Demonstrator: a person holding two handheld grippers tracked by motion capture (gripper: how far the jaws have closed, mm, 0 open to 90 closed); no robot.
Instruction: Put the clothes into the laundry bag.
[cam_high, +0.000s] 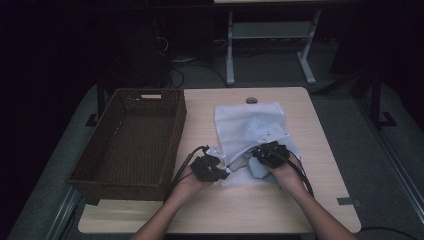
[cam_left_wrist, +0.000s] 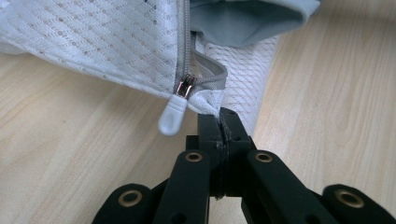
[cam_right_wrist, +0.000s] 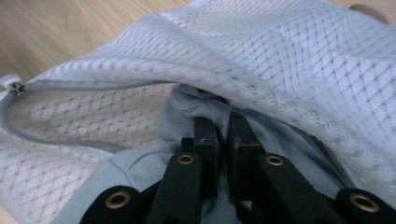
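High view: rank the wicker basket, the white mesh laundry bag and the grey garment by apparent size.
1. wicker basket, largest.
2. white mesh laundry bag.
3. grey garment, smallest, though it is partly tucked inside the bag and under the right gripper, so its full size is unclear.

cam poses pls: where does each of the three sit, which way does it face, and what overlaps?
High view: above the person's side, facing forward and down on table, wicker basket, both forearms.
Left gripper view: along the left gripper, shut on the mesh bag corner by the zipper pull.
Right gripper view: along the right gripper, gripping grey cloth in the bag's mouth.
Shared: the bag.
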